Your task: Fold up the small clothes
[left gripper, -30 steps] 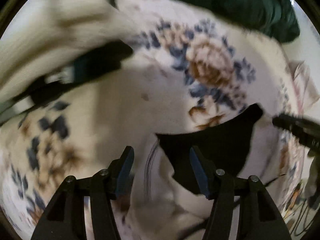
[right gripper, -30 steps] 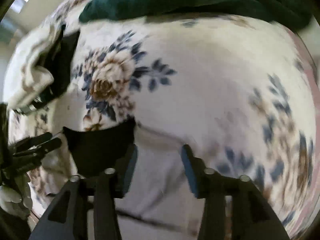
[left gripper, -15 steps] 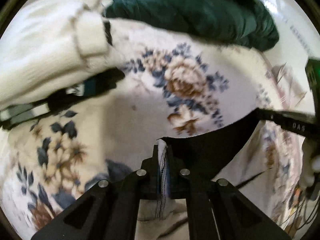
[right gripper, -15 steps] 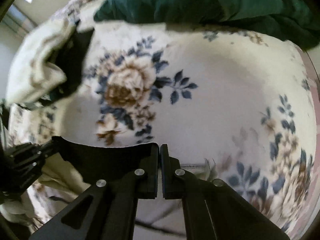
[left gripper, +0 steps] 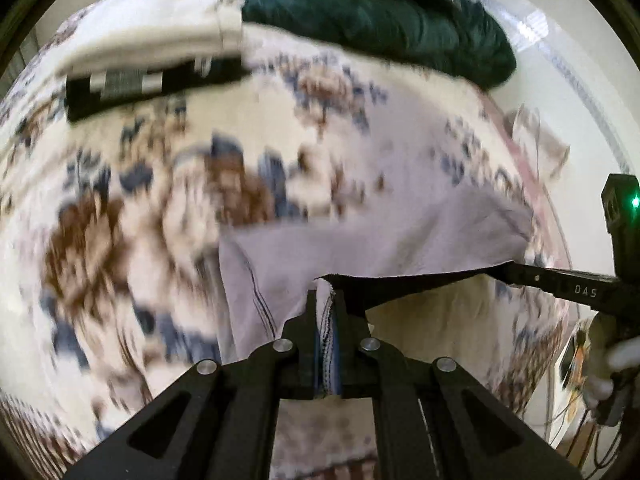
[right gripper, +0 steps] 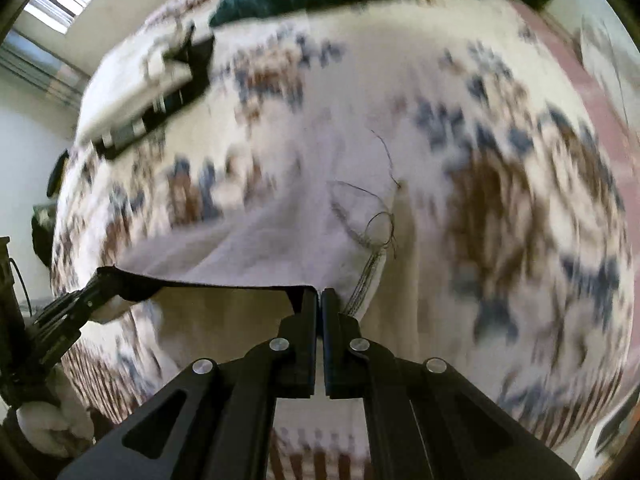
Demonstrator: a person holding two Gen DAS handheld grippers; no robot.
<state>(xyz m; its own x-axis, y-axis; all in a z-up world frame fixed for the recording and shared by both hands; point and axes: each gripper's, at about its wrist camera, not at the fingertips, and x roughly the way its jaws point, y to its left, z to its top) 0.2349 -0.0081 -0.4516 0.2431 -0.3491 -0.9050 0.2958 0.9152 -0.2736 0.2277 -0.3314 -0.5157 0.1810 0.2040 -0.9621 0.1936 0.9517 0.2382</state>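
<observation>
A small pale lilac garment [left gripper: 360, 236] with a black waistband [left gripper: 404, 286] hangs stretched between my two grippers above a floral bedspread [left gripper: 132, 208]. My left gripper [left gripper: 327, 294] is shut on one end of the waistband. My right gripper [right gripper: 318, 294] is shut on the other end; it shows at the right of the left wrist view [left gripper: 516, 272]. In the right wrist view the garment [right gripper: 256, 248] spreads away from the jaws, loose threads trailing, and the left gripper [right gripper: 106, 280] holds the far corner.
A folded cream and black pile [left gripper: 152, 56] lies at the back left of the bed. A dark green blanket [left gripper: 380, 12] lies along the back. The bed's right edge [left gripper: 532, 184] and a white wall are close by.
Both grippers closed on the waistband ends, then lifted and pulled back; the waistband is now taut and the garment body has unfurled over the bedspread.
</observation>
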